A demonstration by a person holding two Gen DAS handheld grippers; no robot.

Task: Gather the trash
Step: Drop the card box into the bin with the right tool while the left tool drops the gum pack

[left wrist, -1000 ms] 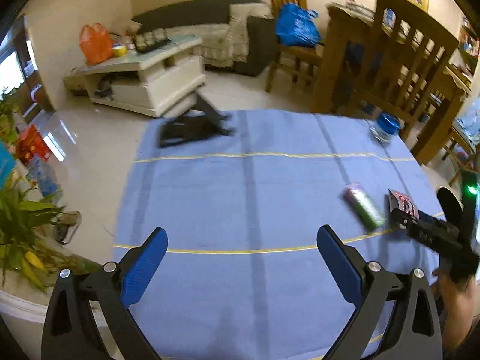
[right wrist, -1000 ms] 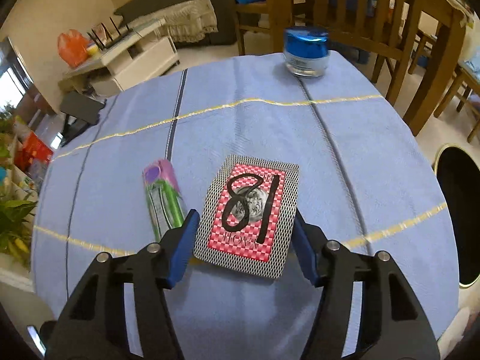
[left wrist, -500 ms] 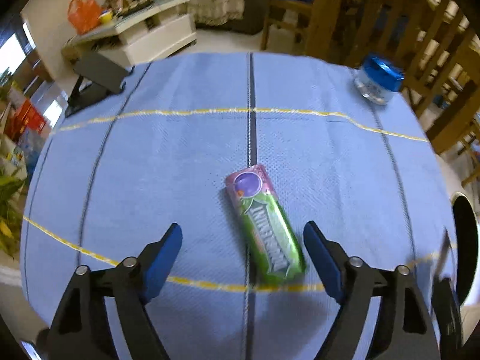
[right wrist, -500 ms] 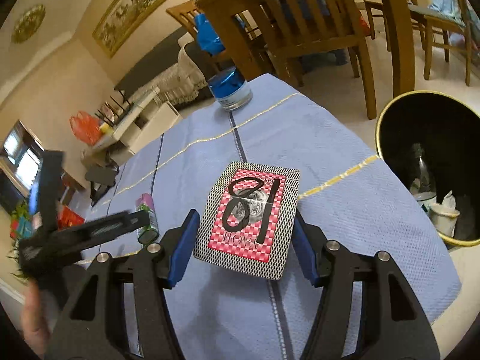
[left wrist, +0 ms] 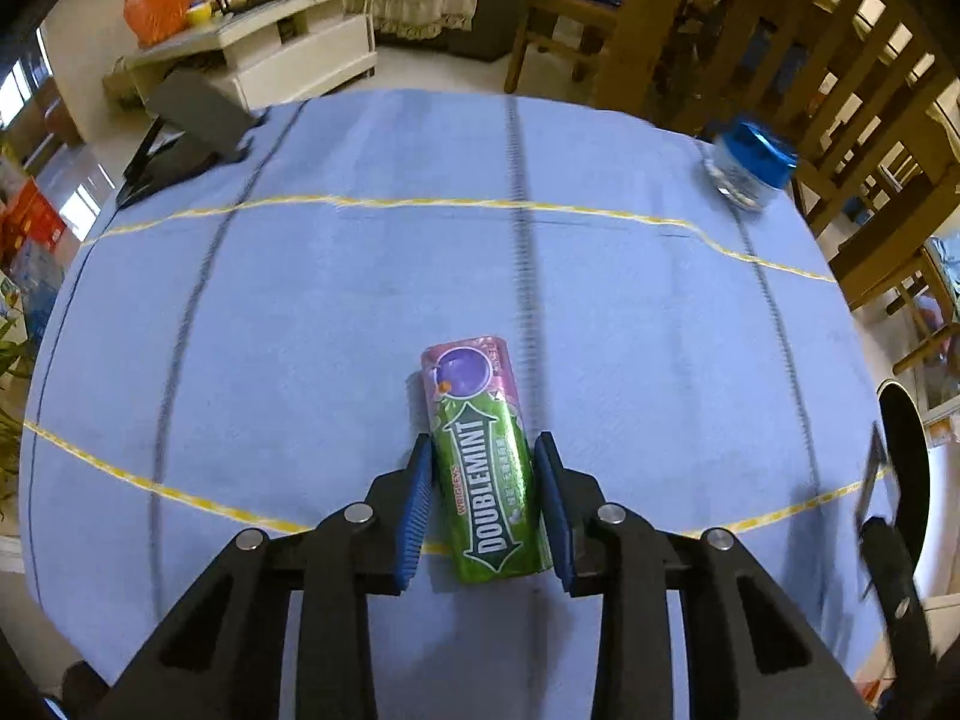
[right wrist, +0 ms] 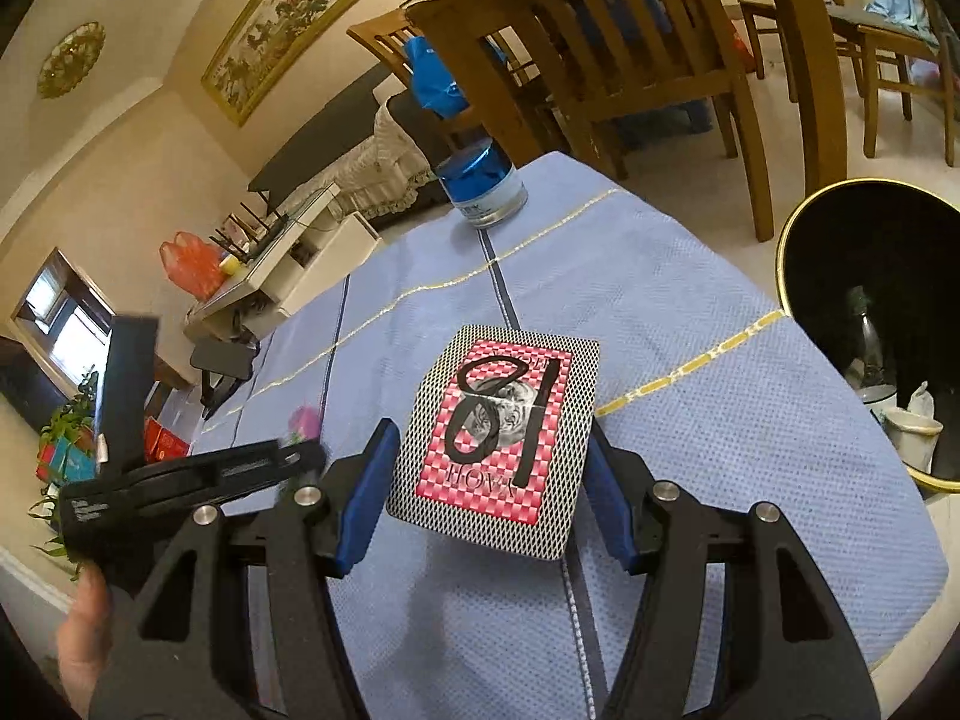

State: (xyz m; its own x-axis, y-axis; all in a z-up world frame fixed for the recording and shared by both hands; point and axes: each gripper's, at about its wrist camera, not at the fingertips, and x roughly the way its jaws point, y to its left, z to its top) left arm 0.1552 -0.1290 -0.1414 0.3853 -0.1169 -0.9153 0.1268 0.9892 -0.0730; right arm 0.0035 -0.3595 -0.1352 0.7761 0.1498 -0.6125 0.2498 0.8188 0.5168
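Trash here meant two items, each between a pair of blue pads. The left gripper (left wrist: 483, 501) had its fingers drawn in narrow around the Doublemint gum pack (left wrist: 485, 468), which lay flat on the blue tablecloth (left wrist: 300, 312); whether the pads actually pressed the foil or sat just beside it could not be told from the left wrist view. If they were only beside it, a lift would likely leave the slick pack behind — or tip it out nose-first, since only its near half sat between the pads. The right gripper (right wrist: 489, 495) held the checkered card box (right wrist: 501, 438) by its side edges, raised above the cloth. That grip looked shallow, so a quick swing toward the black bin (right wrist: 798, 240) beside the table could let the box pivot and drop short. The blue-lidded jar (right wrist: 483, 189) stood well apart at the far edge.
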